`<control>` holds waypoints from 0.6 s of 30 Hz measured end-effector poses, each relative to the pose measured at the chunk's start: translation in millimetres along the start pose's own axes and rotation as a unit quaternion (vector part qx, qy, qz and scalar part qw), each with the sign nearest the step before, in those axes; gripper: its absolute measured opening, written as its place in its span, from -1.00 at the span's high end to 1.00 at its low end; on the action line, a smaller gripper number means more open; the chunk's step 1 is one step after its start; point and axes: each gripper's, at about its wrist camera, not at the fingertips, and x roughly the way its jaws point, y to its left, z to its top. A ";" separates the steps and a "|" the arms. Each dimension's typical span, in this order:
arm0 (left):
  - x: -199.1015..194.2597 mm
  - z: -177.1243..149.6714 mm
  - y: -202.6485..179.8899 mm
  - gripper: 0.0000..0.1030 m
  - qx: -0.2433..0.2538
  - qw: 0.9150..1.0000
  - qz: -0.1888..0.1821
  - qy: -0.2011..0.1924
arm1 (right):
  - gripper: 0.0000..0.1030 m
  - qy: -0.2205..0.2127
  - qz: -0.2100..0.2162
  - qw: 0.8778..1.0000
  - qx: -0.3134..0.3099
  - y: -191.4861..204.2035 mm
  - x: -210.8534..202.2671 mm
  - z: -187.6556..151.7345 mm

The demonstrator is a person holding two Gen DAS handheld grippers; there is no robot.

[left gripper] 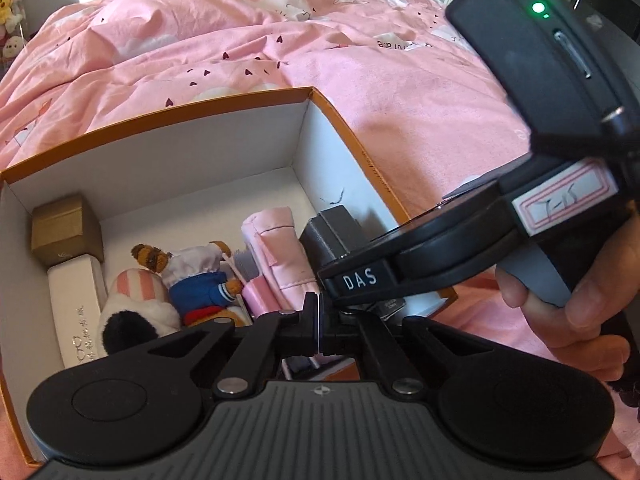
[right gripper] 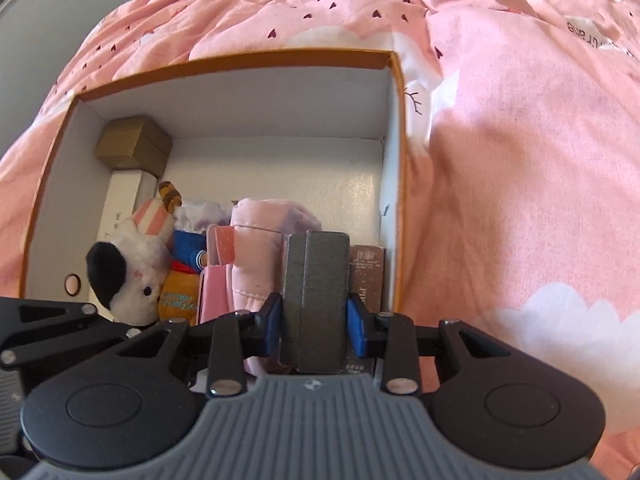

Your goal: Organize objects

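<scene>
The right gripper (right gripper: 313,324) is pinching a dark grey rectangular block with a ribbed plastic-looking surface (right gripper: 316,300) between its blue pads (right gripper: 356,330), gripping it across its two long sides near the lower half. The block is hanging over the near right part of the orange-rimmed white cardboard box (right gripper: 394,168) sitting on the pink patterned duvet (right gripper: 520,160), just beside a brown printed carton (right gripper: 366,276) standing against the right wall. The left gripper (left gripper: 319,322) is hovering over the same box with its fingers pressed together on nothing. Already lying inside are a folded pink fabric pouch (right gripper: 260,248), a white plush rabbit with a striped ear (right gripper: 132,264), a small bear doll in a blue top (left gripper: 200,284), a long white case (left gripper: 74,312) and a gold cube box (left gripper: 66,228). The block is looking stiff and fairly light, probably not fragile, though its smooth flanks may be slipping if squeezed loosely; holding it mid-length across the flat sides seems best
</scene>
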 end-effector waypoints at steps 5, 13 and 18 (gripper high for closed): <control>-6.9 -3.4 17.1 0.83 -0.028 1.000 -0.006 -0.008 | 0.29 -0.009 -0.007 1.000 -0.016 3.9 -0.8 -2.3; -15.8 -3.3 51.3 0.82 -0.097 0.993 -0.058 -0.022 | 0.18 -0.044 0.013 0.999 -0.017 1.3 -26.1 -2.3; -14.8 1.3 71.3 0.82 -0.144 0.986 -0.080 -0.033 | 0.46 -0.060 0.022 0.998 -0.013 -1.7 -38.5 2.3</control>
